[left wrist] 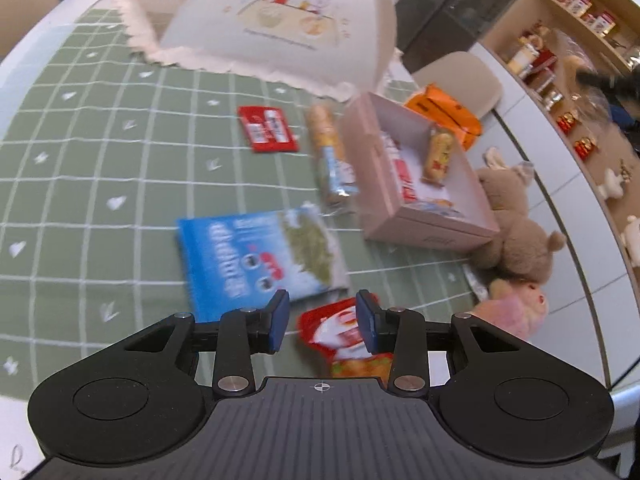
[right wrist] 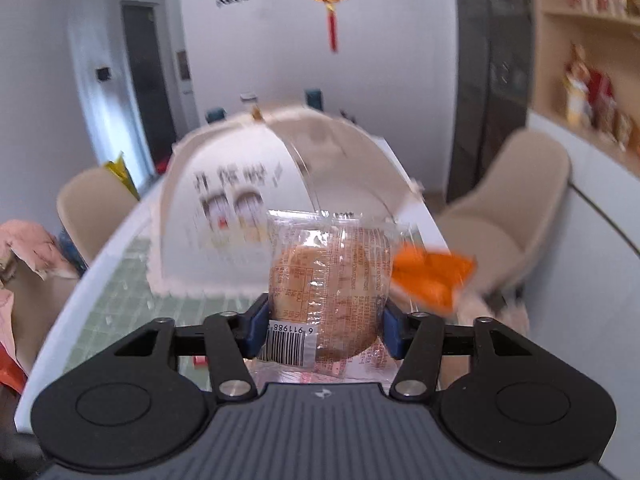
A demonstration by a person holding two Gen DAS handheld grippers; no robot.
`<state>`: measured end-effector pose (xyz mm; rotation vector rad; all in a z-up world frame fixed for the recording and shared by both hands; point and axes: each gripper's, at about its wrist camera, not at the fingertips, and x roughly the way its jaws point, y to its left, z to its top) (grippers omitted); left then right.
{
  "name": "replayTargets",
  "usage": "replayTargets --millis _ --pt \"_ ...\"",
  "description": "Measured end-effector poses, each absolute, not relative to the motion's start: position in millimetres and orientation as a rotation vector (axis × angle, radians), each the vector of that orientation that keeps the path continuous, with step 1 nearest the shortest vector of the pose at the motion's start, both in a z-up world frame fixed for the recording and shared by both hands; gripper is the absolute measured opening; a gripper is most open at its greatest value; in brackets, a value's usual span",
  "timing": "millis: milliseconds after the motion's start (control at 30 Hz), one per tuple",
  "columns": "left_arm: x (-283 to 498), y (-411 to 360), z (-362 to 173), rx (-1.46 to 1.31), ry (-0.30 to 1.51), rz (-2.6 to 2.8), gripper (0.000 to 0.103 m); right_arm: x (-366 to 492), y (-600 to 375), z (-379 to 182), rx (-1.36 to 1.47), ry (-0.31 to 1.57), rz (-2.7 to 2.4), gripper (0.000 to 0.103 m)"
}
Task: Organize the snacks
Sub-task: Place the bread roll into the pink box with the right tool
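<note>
In the left wrist view a pink open box (left wrist: pixel 436 236) stands on the green checked tablecloth and holds several snack packs. On the cloth lie a blue seaweed pack (left wrist: pixel 256 256), a long biscuit pack (left wrist: pixel 330 156), a red pack (left wrist: pixel 268 128) and a red-and-white pouch (left wrist: pixel 340 332). My left gripper (left wrist: pixel 322 322) is open and empty, just above the pouch. My right gripper (right wrist: pixel 322 330) is shut on a clear-wrapped round cake (right wrist: pixel 332 280), held up above the table. An orange pack (left wrist: pixel 444 114) lies behind the box; it also shows in the right wrist view (right wrist: pixel 432 276).
A white domed food cover (left wrist: pixel 272 20) with a cartoon print stands at the far side of the table. Plush toys (left wrist: pixel 516 236) lie at the table's right edge beside the box. Beige chairs (right wrist: pixel 504 216) and wall shelves (left wrist: pixel 560 60) surround the table.
</note>
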<state>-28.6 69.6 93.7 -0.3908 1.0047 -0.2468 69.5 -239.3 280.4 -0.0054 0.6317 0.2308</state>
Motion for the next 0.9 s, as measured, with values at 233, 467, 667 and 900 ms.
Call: replayTargets --millis 233,467,667,900 --pt "-45.0 102.7 85.4 -0.443 1.009 -0.158 0.041 94.2 -223.1 252.8 -0.005 0.708 0.232 0.085" --pt "-50.1 112.7 76.8 -0.445 1.043 -0.118 0.041 96.5 -198.4 139.6 -0.015 1.021 0.306 0.073" --pt "-49.7 111.5 73.4 -0.424 1.072 -0.113 0.041 101.4 -193.2 103.3 -0.028 1.078 0.309 0.044" --pt "-49.0 103.3 74.2 -0.36 1.082 -0.128 0.041 112.1 -198.0 101.3 -0.083 1.056 0.272 0.045"
